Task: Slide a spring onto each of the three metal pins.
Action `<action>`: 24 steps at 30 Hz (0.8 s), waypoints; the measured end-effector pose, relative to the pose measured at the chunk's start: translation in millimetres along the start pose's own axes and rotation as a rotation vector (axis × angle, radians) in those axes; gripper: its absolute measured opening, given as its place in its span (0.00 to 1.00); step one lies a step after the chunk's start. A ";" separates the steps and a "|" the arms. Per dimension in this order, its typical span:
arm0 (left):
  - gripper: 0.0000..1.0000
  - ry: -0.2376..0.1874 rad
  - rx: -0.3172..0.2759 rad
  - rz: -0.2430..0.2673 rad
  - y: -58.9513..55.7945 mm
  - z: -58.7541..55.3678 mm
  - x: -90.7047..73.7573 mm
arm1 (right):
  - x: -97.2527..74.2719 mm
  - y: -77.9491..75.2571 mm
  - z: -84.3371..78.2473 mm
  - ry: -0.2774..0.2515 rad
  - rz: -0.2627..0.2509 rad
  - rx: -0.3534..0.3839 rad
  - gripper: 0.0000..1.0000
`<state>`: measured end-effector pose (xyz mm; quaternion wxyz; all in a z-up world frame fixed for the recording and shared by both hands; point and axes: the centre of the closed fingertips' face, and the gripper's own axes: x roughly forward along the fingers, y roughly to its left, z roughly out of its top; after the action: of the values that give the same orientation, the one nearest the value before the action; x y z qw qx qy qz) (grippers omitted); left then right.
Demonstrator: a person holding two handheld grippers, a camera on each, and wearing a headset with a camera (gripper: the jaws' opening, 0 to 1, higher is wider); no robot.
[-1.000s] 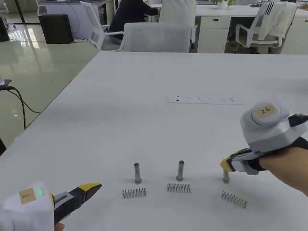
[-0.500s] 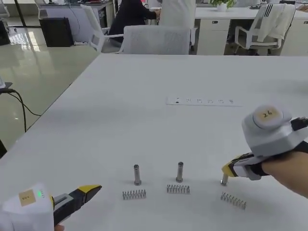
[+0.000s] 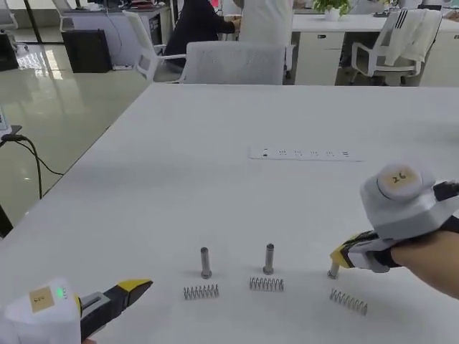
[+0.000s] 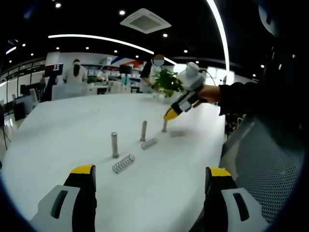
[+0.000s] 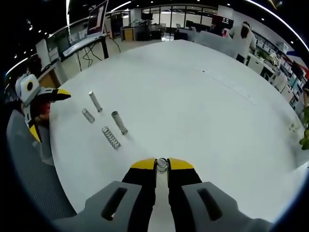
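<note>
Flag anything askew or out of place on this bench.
Only the right spring: it lies slanted near the right pin, while the left spring and middle spring lie straight before theirs. Nothing looks damaged.

Left hand-held gripper [image 4: 151, 170] agape, right [image 5: 162, 166] clamped

A wide white table [image 3: 215, 143] carries three metal pins standing upright in a row near its front edge: the left pin [image 3: 206, 262], the middle pin [image 3: 269, 259] and the right pin [image 3: 333, 271], of which little but the foot shows. Just nearer than each lies a spring: the left spring [image 3: 201, 292], the middle spring [image 3: 266, 284] and, slightly askew, the right spring [image 3: 348, 302]. Farther off, right of centre, a flat socket strip [image 3: 303, 153] lies on the surface.
</note>
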<state>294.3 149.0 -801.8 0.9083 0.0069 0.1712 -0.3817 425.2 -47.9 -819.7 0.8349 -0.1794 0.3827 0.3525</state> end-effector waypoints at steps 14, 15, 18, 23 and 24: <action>0.91 0.001 -0.001 0.001 -0.1 -0.2 -0.4 | -1.4 1.7 -0.5 -0.008 0.008 -0.010 0.09; 0.91 0.000 -0.001 0.002 0.2 0.1 -0.5 | -2.2 1.5 -0.5 -0.009 0.008 -0.010 0.10; 0.91 0.000 -0.001 0.003 0.7 0.1 -0.8 | -5.2 -0.7 -1.7 -0.012 0.004 -0.008 0.11; 0.91 0.000 0.001 0.000 0.1 0.3 0.2 | -8.4 -0.7 -6.4 -0.009 0.001 -0.010 0.12; 0.91 0.000 0.002 -0.001 0.0 0.7 0.5 | -9.1 -1.2 -7.1 -0.010 0.001 -0.009 0.12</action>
<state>294.8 148.6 -801.3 0.9081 0.0075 0.1707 -0.3822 418.2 -56.9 -817.2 0.8357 -0.1814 0.3771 0.3556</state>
